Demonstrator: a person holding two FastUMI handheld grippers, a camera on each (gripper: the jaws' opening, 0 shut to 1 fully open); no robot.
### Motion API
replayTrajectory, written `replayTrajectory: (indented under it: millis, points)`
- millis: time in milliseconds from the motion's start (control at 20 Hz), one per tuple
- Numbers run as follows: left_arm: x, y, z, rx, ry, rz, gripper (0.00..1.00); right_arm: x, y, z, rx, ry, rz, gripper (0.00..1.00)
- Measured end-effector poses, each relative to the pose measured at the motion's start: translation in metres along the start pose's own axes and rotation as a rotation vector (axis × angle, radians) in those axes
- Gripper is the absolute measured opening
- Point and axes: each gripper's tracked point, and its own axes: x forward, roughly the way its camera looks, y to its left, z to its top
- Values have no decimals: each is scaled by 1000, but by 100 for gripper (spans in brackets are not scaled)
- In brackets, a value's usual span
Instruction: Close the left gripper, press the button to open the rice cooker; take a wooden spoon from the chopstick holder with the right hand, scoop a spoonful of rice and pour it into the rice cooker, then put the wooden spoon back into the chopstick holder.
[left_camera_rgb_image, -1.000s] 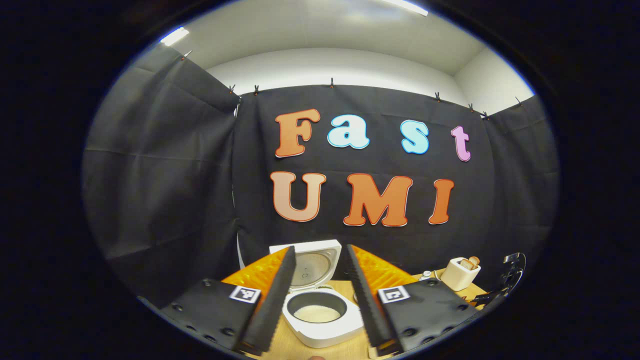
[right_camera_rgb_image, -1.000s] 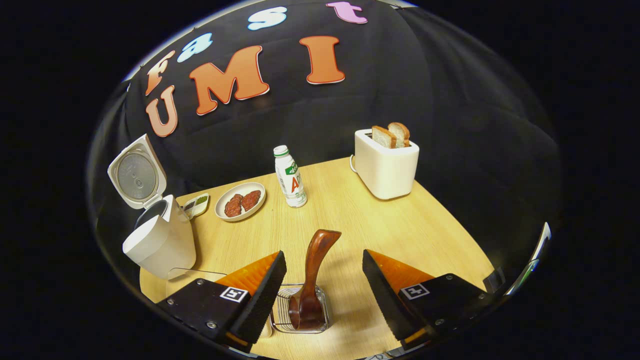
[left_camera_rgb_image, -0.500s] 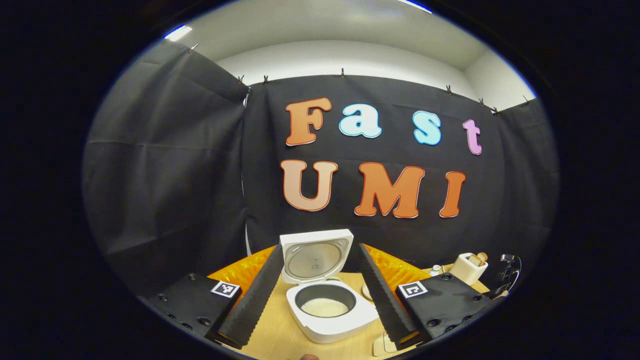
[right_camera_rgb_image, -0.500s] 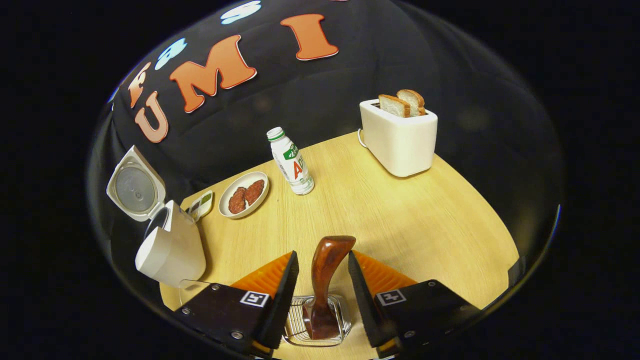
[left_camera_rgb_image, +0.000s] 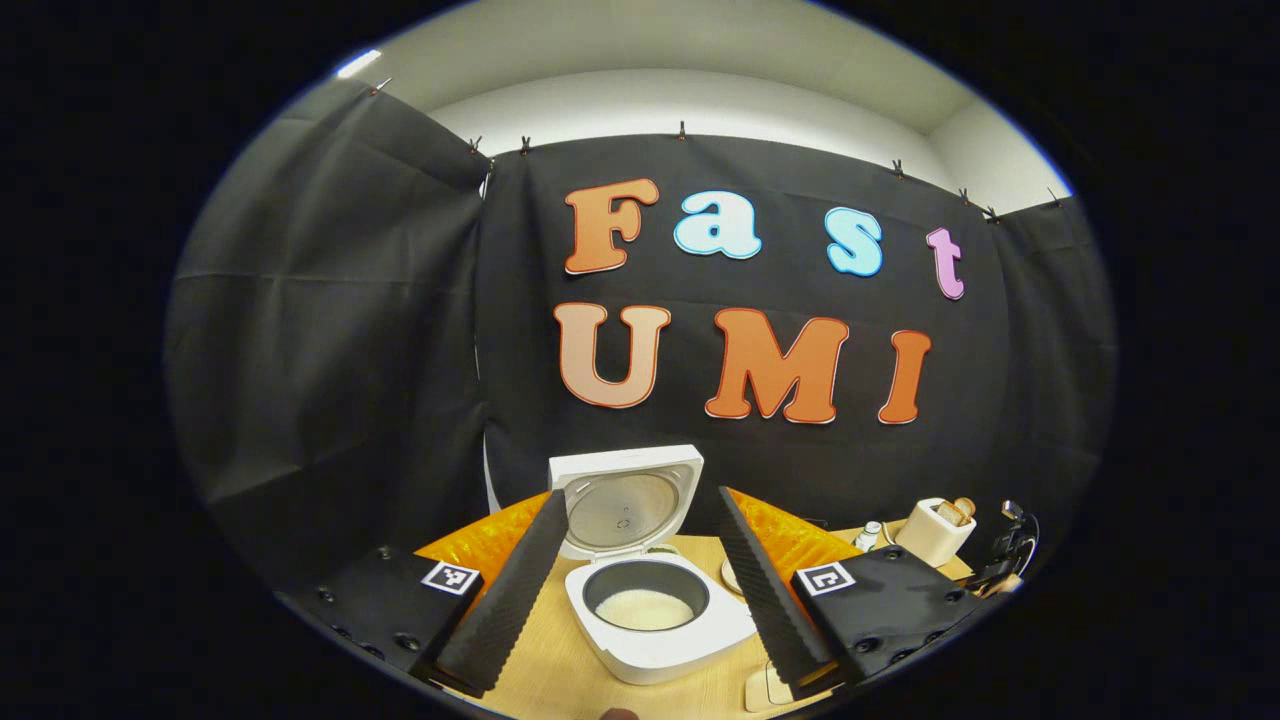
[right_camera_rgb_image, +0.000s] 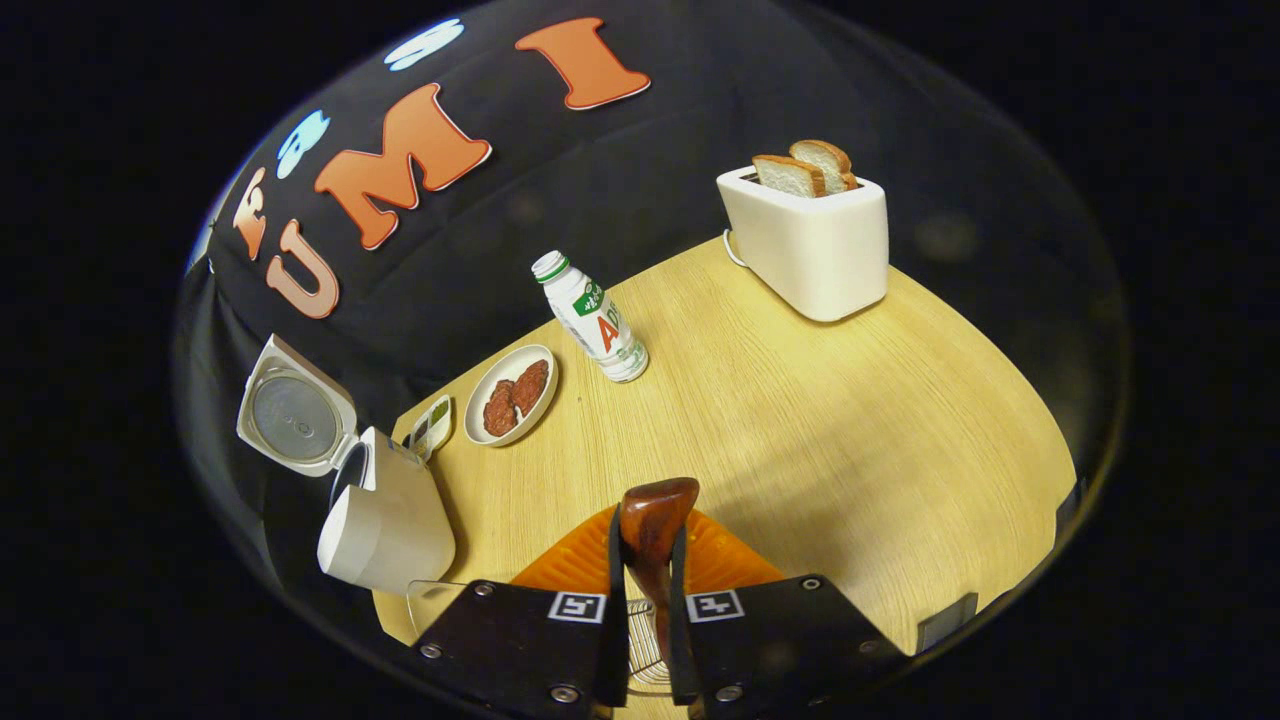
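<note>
Rice cooker (right_camera_rgb_image: 385, 525) stands at the left table (right_camera_rgb_image: 850, 430) edge, lid (right_camera_rgb_image: 295, 418) upright; in the left gripper view the left gripper (left_camera_rgb_image: 640, 590), fingers spread wide, frames its pot of rice (left_camera_rgb_image: 642, 608). Plate (right_camera_rgb_image: 512, 394) and bottle (right_camera_rgb_image: 592, 318) sit mid-table. Right gripper (right_camera_rgb_image: 643, 600) is clenched on the wooden spoon (right_camera_rgb_image: 652, 522) handle above the wire chopstick holder (right_camera_rgb_image: 640, 655). Bare wood spreads rightward; the toaster (right_camera_rgb_image: 808, 240) occupies the far edge.
</note>
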Motion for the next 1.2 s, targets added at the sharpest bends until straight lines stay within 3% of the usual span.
replayTrajectory:
  millis: [150, 550, 700, 900, 1200]
  points:
    - [0, -7, 0, 9, -3, -18, 100, -16, 6, 8, -8, -67, -8, 3]
    - [-6, -16, 7, -11, -19, -59, 100, -85, 44, 48, -101, -260, 5, 3]
    - [-9, -17, 9, -15, -25, -61, 100, -111, 84, 55, -173, -328, 63, 3]
    - [-15, -18, 4, -28, -16, -67, 100, -120, 142, 37, -246, -341, 177, 3]
    - [-19, -5, -7, -18, 10, -46, 99, -85, 184, -18, -419, -311, 201, 3]
